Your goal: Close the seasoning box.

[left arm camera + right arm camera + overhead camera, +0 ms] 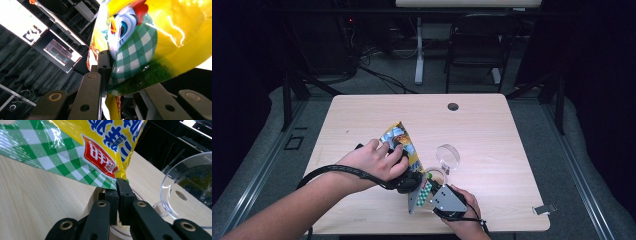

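A yellow snack bag (399,137) with a green check band and a cartoon bird is held up over the front middle of the table. A hand wraps my left gripper (409,181), which is shut on the bag (150,37), with its glossy film wedged between the jaws (125,72). My right gripper (426,191) sits just right of it at the bag's lower end. Its jaws (117,184) are pressed together on the bottom corner of the bag (75,145), just above the tabletop.
A clear plastic bowl (448,156) (187,187) stands tilted just beyond the right gripper. A pale wooden ring (93,195) lies under the right jaws. The table (492,130) has a cable hole (453,106) at the back and a small metal clip (544,209) at its front right corner.
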